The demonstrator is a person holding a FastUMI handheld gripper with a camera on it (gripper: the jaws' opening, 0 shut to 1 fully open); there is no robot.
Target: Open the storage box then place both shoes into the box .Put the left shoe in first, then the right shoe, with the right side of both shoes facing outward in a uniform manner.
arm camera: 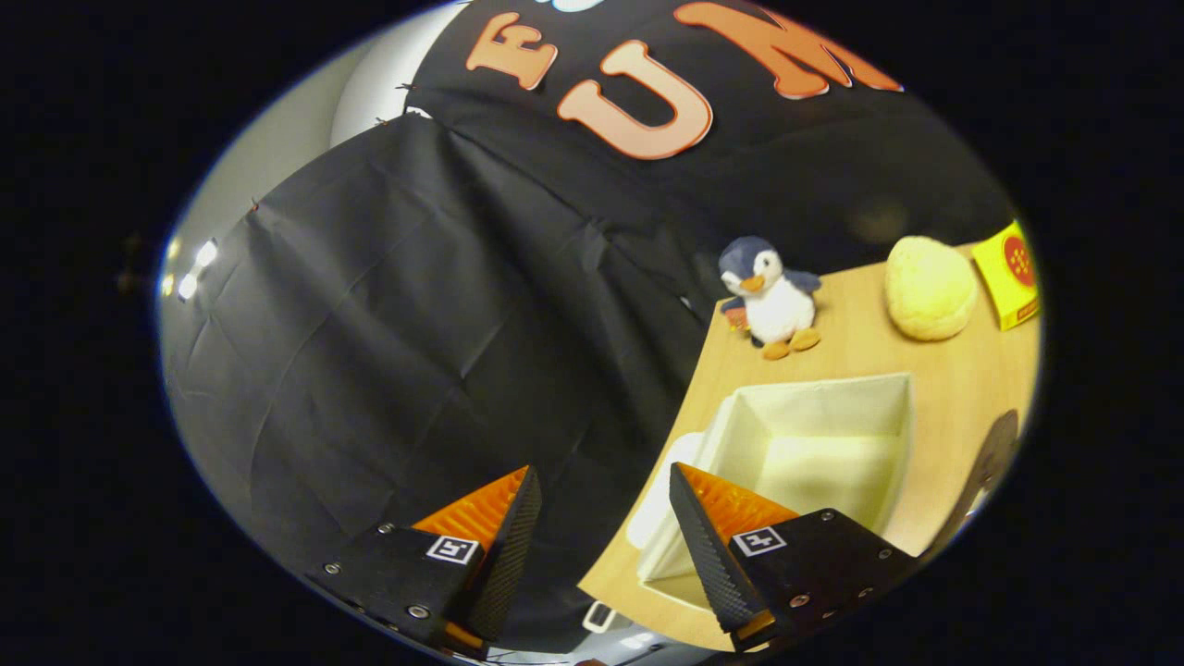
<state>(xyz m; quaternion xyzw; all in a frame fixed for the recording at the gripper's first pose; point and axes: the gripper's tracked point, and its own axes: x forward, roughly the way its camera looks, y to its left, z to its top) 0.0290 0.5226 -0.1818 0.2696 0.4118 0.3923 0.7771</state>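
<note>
You have a pale cream-white storage box [814, 444], open, its inner walls plain, without pattern. The desk [962, 388] under it is light tan wood. Plush penguin [770, 298]: grey-blue head and wings, white belly, orange beak and feet. Beside it, a pale yellow fuzzy ball [928, 287], then a yellow carton [1010, 275] with a red round print. Booth wall cloth [444, 305]: plain black, creased.

We hold the gripper [601, 486] with its fingers spread apart on nothing, beside the table [953, 388]. The open white box [814, 407] sits just beyond the right finger; a penguin [770, 298] and yellow plush [928, 287] stand farther back.
</note>
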